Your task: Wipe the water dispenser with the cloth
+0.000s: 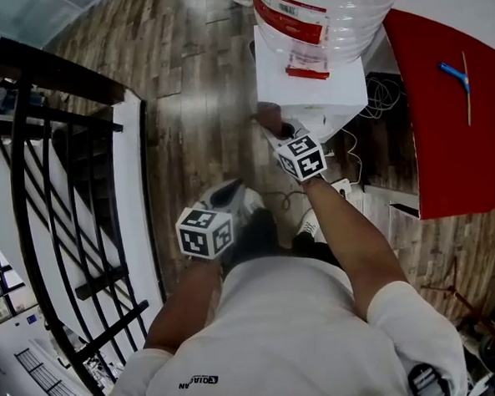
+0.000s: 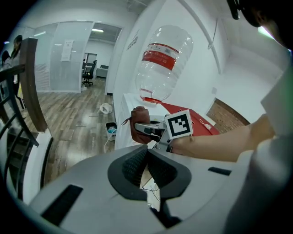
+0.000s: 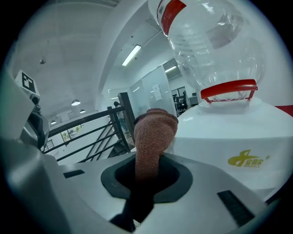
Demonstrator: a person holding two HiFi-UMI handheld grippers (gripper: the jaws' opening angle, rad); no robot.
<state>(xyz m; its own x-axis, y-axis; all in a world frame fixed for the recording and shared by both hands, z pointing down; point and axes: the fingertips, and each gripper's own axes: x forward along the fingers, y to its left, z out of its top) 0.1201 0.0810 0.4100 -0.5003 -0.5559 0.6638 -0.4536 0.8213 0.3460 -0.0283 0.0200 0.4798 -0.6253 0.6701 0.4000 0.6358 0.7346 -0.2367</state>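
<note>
The white water dispenser point(image 1: 307, 85) stands ahead with a clear bottle point(image 1: 324, 12) upside down on top, red-labelled. My right gripper point(image 1: 270, 126) is shut on a folded reddish-brown cloth point(image 3: 153, 137), which sticks up from its jaws beside the dispenser's upper front point(image 3: 229, 137); whether it touches I cannot tell. In the left gripper view the cloth point(image 2: 138, 123) and right gripper point(image 2: 149, 129) show in front of the dispenser point(image 2: 128, 119). My left gripper point(image 1: 235, 194) hangs lower and back, shut with nothing in it point(image 2: 145, 167).
A black stair railing point(image 1: 56, 205) and stairwell lie to the left. A red-covered table point(image 1: 450, 97) stands to the right of the dispenser, with cables point(image 1: 379, 97) and a power strip point(image 1: 343, 187) on the wooden floor beside it.
</note>
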